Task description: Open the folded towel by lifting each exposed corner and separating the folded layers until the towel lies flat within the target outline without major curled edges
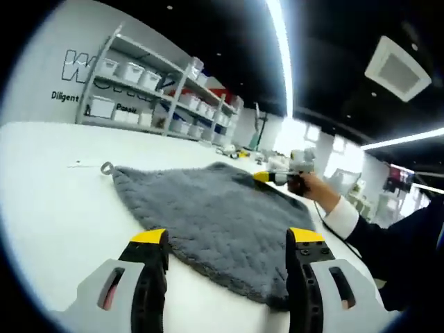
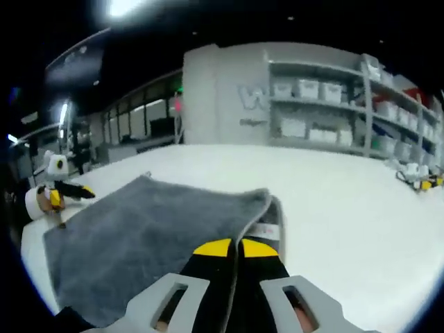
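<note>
- Workshop room, white desk [image 1: 62, 208], shelves [image 1: 149, 87] at the back carrying white bins [image 1: 132, 71]; what's in them you can't tell.
- Grey towel [image 1: 215, 215] lies mid-desk, mostly spread, one edge doubled over near your right tool [image 2: 234, 247].
- Left tool [image 1: 227, 239] hangs wide, nothing in it, above the near hem.
- Right tool's jaws are pressed together at the towel's folded edge; whether cloth is pinched between them, you can't tell.
- Towel looks soft, light, limp, plush: it'll drape and drag. Take corners or the hem loop [image 1: 106, 167], not the middle.
</note>
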Demonstrator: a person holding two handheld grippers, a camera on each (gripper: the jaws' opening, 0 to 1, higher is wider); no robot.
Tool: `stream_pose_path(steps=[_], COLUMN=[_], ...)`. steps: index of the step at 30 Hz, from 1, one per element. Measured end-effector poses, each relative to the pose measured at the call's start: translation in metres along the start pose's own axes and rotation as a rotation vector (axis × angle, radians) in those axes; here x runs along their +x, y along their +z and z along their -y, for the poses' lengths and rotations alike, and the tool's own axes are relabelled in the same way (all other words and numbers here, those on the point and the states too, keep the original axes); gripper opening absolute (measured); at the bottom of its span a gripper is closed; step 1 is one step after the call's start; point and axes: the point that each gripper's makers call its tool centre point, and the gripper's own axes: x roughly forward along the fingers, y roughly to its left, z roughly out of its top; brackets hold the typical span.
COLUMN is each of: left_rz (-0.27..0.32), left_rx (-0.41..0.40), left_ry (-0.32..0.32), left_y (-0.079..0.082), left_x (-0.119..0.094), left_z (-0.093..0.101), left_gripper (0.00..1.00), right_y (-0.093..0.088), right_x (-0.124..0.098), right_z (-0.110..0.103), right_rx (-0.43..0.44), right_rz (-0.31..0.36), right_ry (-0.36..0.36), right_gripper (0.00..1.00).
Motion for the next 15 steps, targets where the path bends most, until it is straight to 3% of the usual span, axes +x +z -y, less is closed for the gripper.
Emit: stream_pose_path(steps=[3,6,9,12,15], left_rz=[0.023,0.033,0.076,0.095,0.103], left_rx=[-0.013,-0.016,0.031,-0.006,-0.021], left_ry=[0.007,-0.027,-0.051,-0.060,-0.064], left_y=[0.003,0.005,0.011,0.015,0.017], left_x=[-0.003,-0.004,-0.007,-0.005,-0.005], left_z=[-0.002,0.005,0.012,0.014,0.014], left_gripper=[0.55,0.43,0.34,0.34,0.34], right_y=[0.005,0.008,0.010,0.011,0.013], right_x=[0.001,0.002,0.004,0.006,0.007], right_z=[-0.003,-0.012,-0.022,-0.028,-0.035], right_rx=[0.006,-0.002,-0.046,-0.113,-0.240], right_rz=[0.013,0.016,0.002,-0.017,-0.055], right_ry=[0.003,0.012,-0.005,-0.045,-0.109], right_gripper=[0.00,0.00,0.00,0.00,0.00])
